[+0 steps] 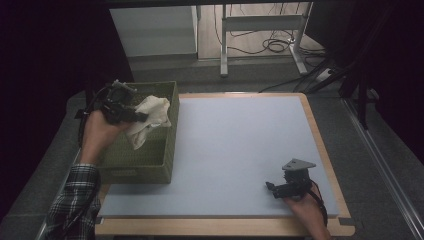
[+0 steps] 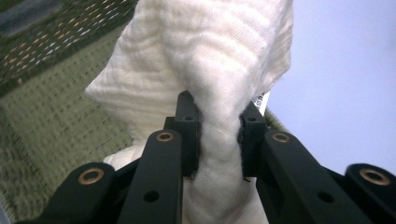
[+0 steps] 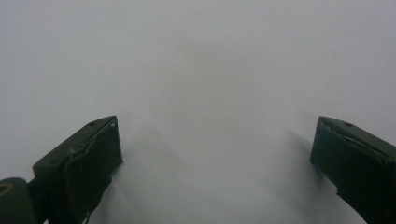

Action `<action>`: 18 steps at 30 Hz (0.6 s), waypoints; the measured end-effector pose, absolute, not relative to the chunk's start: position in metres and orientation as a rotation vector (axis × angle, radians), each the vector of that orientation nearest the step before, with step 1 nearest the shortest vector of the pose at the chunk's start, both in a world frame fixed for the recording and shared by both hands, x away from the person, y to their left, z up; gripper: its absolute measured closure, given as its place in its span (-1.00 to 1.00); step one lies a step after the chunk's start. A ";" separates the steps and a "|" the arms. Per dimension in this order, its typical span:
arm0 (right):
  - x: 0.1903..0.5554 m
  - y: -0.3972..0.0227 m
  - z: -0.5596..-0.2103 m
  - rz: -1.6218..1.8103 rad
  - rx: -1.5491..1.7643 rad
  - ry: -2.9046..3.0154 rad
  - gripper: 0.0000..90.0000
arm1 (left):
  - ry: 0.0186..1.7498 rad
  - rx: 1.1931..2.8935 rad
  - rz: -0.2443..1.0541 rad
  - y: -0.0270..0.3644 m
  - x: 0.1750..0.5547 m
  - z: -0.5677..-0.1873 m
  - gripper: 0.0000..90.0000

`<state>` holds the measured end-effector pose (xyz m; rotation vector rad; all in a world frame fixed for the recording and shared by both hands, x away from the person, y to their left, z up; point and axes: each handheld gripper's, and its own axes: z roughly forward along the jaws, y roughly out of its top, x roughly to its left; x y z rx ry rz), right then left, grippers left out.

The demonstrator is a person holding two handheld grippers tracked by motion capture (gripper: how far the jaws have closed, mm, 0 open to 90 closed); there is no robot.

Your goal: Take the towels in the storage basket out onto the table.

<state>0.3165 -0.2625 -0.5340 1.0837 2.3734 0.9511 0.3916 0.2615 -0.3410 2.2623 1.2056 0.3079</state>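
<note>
A cream-white cloth hangs over the green woven basket at the table's left side. My left gripper is shut on the cloth and holds it above the basket's opening. In the left gripper view the cloth is pinched between the two black jaws of the left gripper, with the basket's weave below it. My right gripper rests low over the pale mat near the front right corner. In the right gripper view the right gripper stands open with nothing between its jaws.
A pale blue-grey mat covers the wooden table. Beyond the table's far edge stand a white cabinet and a metal desk frame with cables on the floor.
</note>
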 end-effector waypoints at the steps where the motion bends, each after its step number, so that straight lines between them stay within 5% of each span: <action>1: 0.317 -0.263 -0.534 0.951 1.081 2.373 -0.96 | 1.195 2.267 0.306 0.258 0.392 -0.340 0.69; 18: 0.317 -0.263 -0.534 0.952 1.083 2.373 -0.95 | 1.005 2.375 0.244 0.175 0.402 -0.338 0.67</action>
